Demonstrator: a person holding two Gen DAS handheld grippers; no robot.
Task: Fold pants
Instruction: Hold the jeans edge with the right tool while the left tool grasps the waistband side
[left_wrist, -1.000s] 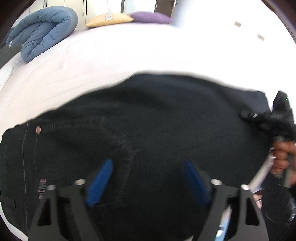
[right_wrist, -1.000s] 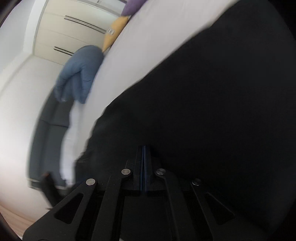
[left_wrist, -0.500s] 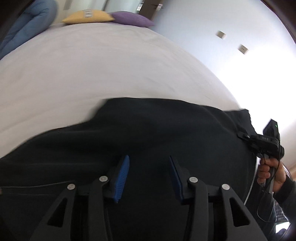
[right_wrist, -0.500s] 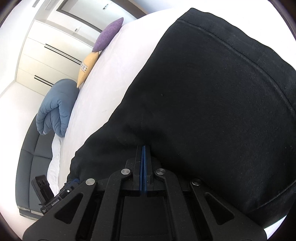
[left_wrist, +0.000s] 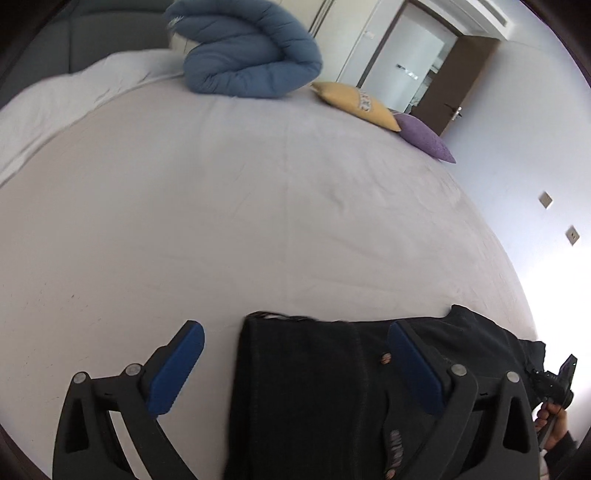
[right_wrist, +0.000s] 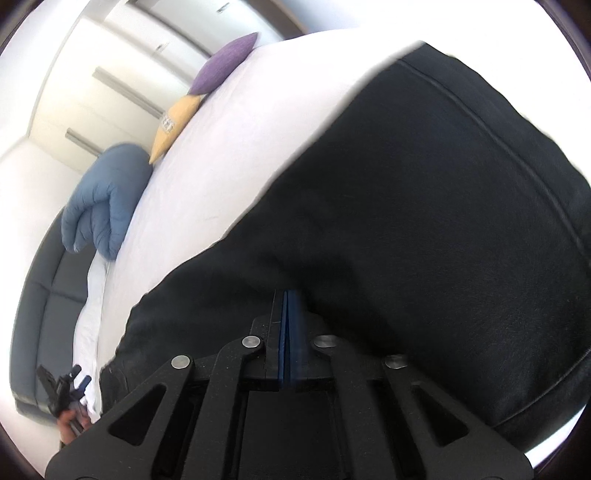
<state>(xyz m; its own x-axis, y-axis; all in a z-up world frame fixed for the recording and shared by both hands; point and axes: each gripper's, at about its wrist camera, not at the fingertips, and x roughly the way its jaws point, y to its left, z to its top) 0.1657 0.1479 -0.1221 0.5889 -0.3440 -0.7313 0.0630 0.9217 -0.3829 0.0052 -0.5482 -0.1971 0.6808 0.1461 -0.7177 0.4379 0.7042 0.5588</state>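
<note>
**Pants on the bed, one hand-held gripper spread, one pinched**

While the left hand-held gripper (left_wrist: 295, 365) hangs with its blue pads (left_wrist: 177, 369) spread wide apart, the black pants (left_wrist: 325, 387) lie on the white bed (left_wrist: 258, 206) just beneath it. One pad sits over bare sheet and the other over the dark fabric, with nothing held between them. A copper rivet (left_wrist: 386, 357) shows on the denim near the right pad. The right hand-held gripper (right_wrist: 289, 295) has its pads pressed together at the edge of the pants (right_wrist: 424, 221); fabric bunches right at the tips, so it appears to be pinching the cloth. At the far end of the bed rest a folded blue duvet (left_wrist: 251, 62), a yellow cushion (left_wrist: 354, 105) and a purple cushion (left_wrist: 424, 138).
</note>
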